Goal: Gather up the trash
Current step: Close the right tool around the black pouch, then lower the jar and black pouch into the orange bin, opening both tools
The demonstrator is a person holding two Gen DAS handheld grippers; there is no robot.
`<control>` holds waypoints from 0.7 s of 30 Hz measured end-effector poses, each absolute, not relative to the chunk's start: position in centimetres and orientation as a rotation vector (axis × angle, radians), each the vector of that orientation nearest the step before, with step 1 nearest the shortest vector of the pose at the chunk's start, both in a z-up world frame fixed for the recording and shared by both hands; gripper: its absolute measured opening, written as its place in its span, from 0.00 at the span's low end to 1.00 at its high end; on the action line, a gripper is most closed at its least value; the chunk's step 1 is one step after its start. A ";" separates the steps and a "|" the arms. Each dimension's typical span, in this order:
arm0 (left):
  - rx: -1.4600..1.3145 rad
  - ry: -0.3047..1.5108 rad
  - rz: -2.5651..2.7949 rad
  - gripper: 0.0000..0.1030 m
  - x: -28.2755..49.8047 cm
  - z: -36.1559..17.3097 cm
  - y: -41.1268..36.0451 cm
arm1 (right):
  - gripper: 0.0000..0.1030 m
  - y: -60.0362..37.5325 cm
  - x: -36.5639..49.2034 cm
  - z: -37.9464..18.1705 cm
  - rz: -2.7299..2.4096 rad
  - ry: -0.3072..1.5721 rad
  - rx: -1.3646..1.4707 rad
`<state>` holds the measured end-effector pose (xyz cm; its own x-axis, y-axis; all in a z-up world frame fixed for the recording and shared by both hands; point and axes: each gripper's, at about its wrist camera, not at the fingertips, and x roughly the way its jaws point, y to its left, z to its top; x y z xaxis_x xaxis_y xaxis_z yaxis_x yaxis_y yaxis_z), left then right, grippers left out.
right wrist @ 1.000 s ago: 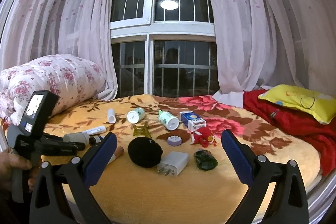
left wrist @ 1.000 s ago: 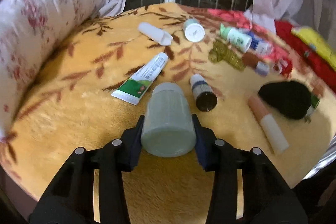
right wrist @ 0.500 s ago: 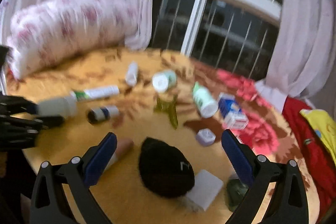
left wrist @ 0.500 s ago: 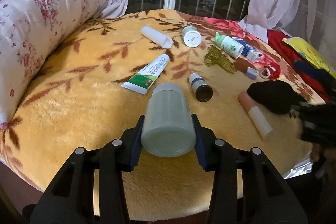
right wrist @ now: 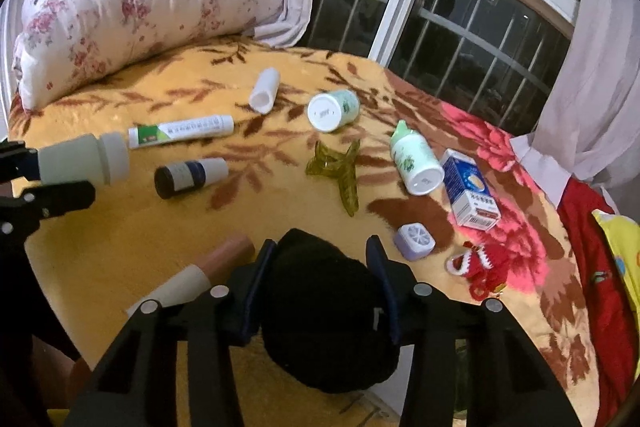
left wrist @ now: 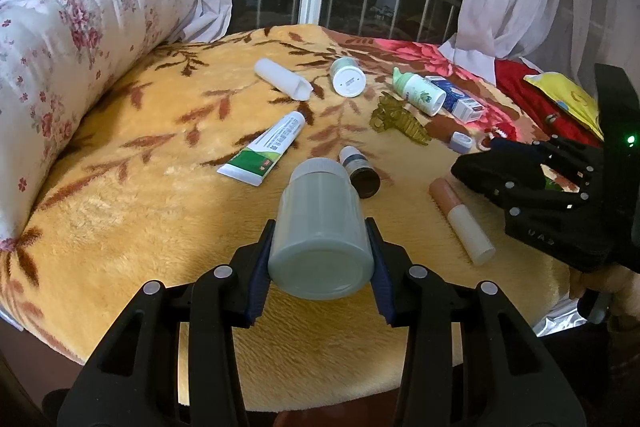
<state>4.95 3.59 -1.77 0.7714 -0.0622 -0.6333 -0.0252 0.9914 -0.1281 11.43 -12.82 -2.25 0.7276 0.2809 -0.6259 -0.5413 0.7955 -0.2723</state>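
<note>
A pale grey-green bottle [left wrist: 320,211] with a white cap is held above the yellow blanket [left wrist: 140,219] by my left gripper [left wrist: 320,225], which is shut on its sides. The same bottle [right wrist: 80,161] shows at the left edge of the right wrist view. My right gripper [right wrist: 320,245] sits low over a black soft bundle [right wrist: 320,307] at the bed's near edge. Its jaws are closing, and the blue pads [right wrist: 260,283] press the bundle from both sides. In the left wrist view the black bundle [left wrist: 476,169] lies at the right.
Scattered on the blanket are a toothpaste tube [left wrist: 266,147], a small dark bottle [left wrist: 360,171], a pink-and-white tube [left wrist: 460,223], a white tube [left wrist: 282,79], a white jar [left wrist: 347,77], a green-white bottle [left wrist: 418,95], a blue box [left wrist: 456,103] and a hair claw [left wrist: 398,119]. A floral bolster [left wrist: 60,47] lines the left.
My right gripper has tipped down and come over the black bundle, and its wide jaws have narrowed onto it. The left gripper keeps the bottle and has barely moved.
</note>
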 end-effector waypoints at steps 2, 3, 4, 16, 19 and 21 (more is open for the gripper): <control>-0.134 0.682 -0.024 0.40 4.6 -1.5 3.5 | 0.44 -13.1 11.0 -1.3 0.477 0.580 -0.443; -0.132 0.678 -0.026 0.40 4.5 -1.3 3.4 | 0.44 -13.3 10.5 -0.5 0.479 0.564 -0.431; -0.132 0.672 -0.030 0.40 4.2 -1.0 3.3 | 0.44 -13.4 10.1 0.1 0.482 0.548 -0.423; -0.041 0.726 -0.184 0.40 -2.3 1.2 0.4 | 0.44 -13.8 -0.9 2.1 0.713 0.613 -0.262; -0.031 0.833 -0.240 0.40 -4.3 -0.7 -0.1 | 0.44 -13.6 -2.6 -0.6 0.740 0.721 -0.254; -0.021 0.927 -0.276 0.40 -5.5 -2.8 -0.6 | 0.44 -13.4 -3.3 -2.9 0.754 0.795 -0.246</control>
